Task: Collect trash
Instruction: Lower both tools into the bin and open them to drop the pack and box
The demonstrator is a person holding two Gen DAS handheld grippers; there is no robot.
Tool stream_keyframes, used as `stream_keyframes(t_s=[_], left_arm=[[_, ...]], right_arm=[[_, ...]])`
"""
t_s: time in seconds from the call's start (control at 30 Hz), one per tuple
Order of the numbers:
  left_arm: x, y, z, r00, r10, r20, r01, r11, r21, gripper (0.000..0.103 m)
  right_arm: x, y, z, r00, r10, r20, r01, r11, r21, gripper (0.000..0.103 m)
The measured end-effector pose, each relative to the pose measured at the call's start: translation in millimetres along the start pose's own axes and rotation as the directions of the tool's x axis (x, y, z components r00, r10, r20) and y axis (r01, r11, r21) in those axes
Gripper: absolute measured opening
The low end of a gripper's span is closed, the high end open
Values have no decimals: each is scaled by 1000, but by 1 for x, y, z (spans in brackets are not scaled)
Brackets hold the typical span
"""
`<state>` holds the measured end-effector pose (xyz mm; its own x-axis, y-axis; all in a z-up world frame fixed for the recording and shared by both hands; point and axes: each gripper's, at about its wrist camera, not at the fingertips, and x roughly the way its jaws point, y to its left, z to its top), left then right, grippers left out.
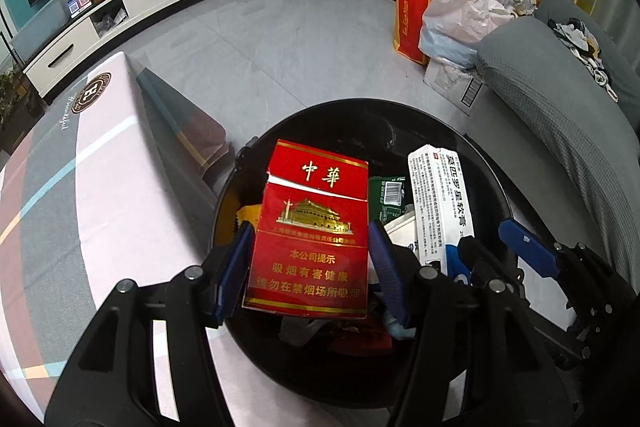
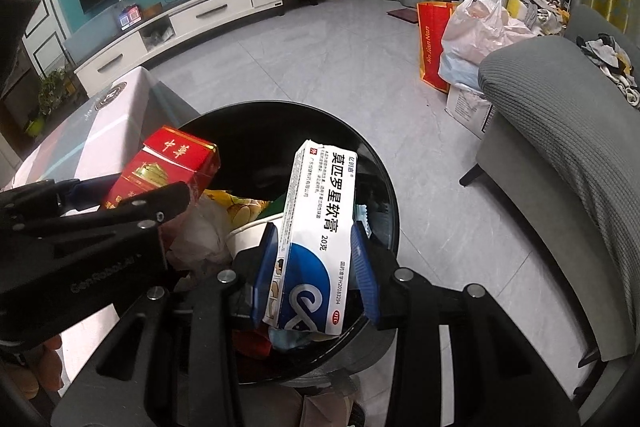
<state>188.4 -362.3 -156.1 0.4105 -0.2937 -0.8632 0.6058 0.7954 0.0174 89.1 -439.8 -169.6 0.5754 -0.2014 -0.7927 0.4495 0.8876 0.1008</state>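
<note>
My left gripper [image 1: 310,263] is shut on a red cigarette pack [image 1: 312,227] and holds it upright over the black round trash bin [image 1: 492,171]. My right gripper [image 2: 314,267] is shut on a white and blue ointment box [image 2: 316,227] over the same bin [image 2: 372,163]. The ointment box [image 1: 436,203] and the right gripper [image 1: 484,259] show at the right of the left wrist view. The red pack [image 2: 168,167] and the left gripper [image 2: 120,199] show at the left of the right wrist view. The bin holds several wrappers and papers.
A table with a pink and grey cloth [image 1: 80,195] stands left of the bin. A grey sofa [image 2: 560,131] is at the right. Bags [image 2: 472,35] stand on the grey tiled floor behind it. A white TV cabinet [image 2: 208,15] lines the far wall.
</note>
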Motion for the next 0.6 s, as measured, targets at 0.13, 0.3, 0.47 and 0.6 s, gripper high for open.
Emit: stream_keyframes(t_s=[0.13,0.3,0.47,0.6], left_arm=[[6,-1,2,1000,-7,-21,7,1000,-2,60],[10,-4,2,999,-1,-37,1,1000,1,60],[12,-4,4,999,0,-46,0,1000,2,60],[10,-3,4,999,2,-45,-2,1000,-2,61]], right_arm=[[0,-1,0,1000,0,0,0,1000,3,38],[1,-4,0,1000,-1,-4,1,1000,7,38],[2,-6,0,1000,1,-6,-1,1000,9,38],[1,-6,-1,1000,-4,-8,4,1000,10,38]])
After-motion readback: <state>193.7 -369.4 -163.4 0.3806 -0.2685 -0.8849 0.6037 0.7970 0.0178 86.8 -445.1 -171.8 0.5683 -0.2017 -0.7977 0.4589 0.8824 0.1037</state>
